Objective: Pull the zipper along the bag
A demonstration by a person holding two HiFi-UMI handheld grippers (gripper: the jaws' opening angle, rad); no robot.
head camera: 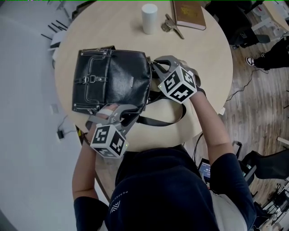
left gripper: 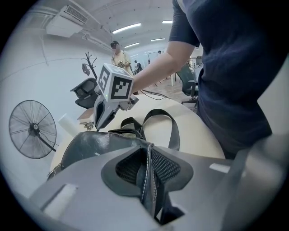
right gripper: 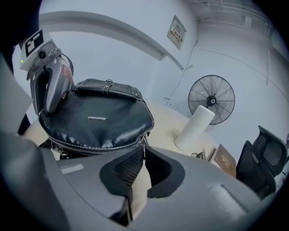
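A black leather bag (head camera: pixel 110 81) lies flat on the round table (head camera: pixel 212 58), its strap (head camera: pixel 158 121) trailing toward me. My left gripper (head camera: pixel 121 113) sits at the bag's near corner. In the left gripper view a stitched leather edge of the bag (left gripper: pixel 90 144) is pinched between that gripper's (left gripper: pixel 149 151) pads. My right gripper (head camera: pixel 155 67) is at the bag's right end. In the right gripper view its (right gripper: pixel 143 151) jaws are nearly closed on the small metal zipper pull (right gripper: pixel 143 145), at the end of the bag's (right gripper: pixel 97 119) zipper teeth (right gripper: pixel 90 149).
A white cylinder (head camera: pixel 149 18), a bunch of keys (head camera: pixel 170 25) and a brown book (head camera: pixel 189 13) lie at the table's far side. The strap loops over the table's near edge. A standing fan (right gripper: pixel 211 98) and office chairs stand beyond the table.
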